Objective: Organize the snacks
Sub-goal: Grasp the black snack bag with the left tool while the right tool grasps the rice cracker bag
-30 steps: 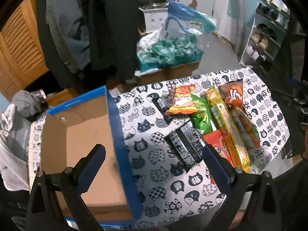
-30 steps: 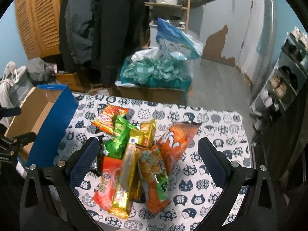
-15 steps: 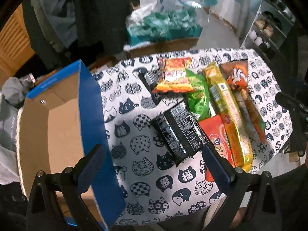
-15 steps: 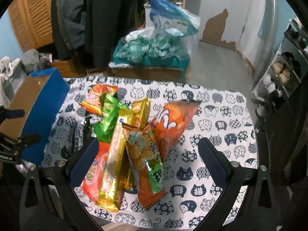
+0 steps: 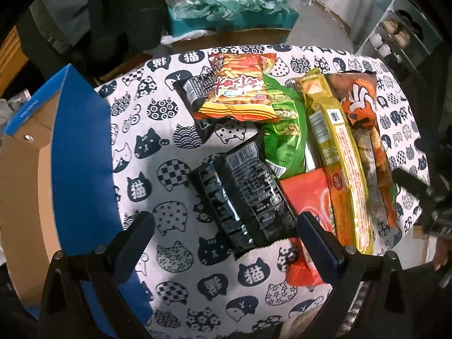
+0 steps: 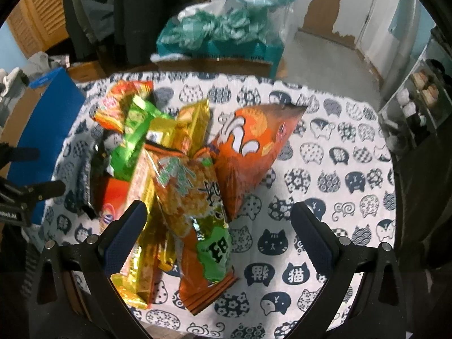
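— Cat-print worktop (image 5: 175, 257), left view: left gripper (image 5: 226, 233), jaws spread and empty, hovers with the black packet (image 5: 248, 197) between them, long axis slanting away leftward; box (image 5: 82, 169) sits left.

— Right view: right gripper (image 6: 217, 226), jaws spread, straddles the rice-cracker bag (image 6: 197, 214), lengthwise toward it.

Black packet (image 5: 245, 192); blue box (image 5: 82, 169); cat-print cloth (image 5: 147, 147).

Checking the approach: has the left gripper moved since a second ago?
Yes. The left gripper has moved right, off the blue box and toward the snacks; its open jaws now frame the black packet, and the box sits further left in view.
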Demonstrator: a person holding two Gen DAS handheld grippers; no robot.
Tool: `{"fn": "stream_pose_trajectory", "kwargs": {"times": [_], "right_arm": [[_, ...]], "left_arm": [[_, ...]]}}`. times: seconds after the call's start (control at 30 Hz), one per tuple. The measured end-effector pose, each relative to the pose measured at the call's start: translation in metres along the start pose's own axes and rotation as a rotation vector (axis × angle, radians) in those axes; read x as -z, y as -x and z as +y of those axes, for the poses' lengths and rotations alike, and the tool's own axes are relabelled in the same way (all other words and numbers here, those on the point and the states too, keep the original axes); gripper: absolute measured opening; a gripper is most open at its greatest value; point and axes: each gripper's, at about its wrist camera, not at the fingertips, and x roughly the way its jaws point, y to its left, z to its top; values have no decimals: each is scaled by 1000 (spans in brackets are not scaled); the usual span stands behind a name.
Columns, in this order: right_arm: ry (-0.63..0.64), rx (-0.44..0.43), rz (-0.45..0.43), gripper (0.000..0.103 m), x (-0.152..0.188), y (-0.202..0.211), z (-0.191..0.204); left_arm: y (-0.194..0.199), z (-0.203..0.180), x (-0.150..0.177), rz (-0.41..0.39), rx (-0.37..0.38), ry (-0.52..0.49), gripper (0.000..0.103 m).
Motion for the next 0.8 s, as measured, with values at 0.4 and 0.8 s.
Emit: {"fn": "stream_pose_trajectory", "kwargs": {"times": [0.4, 0.8], "right_arm": [[20, -45, 89, 94, 8, -36, 1], [-30, -128, 139, 55, 8, -52, -1]], "left_arm": [[-37, 3, -18, 68, 55, 83, 102], [-67, 13, -11, 141, 187, 169, 72]]}}
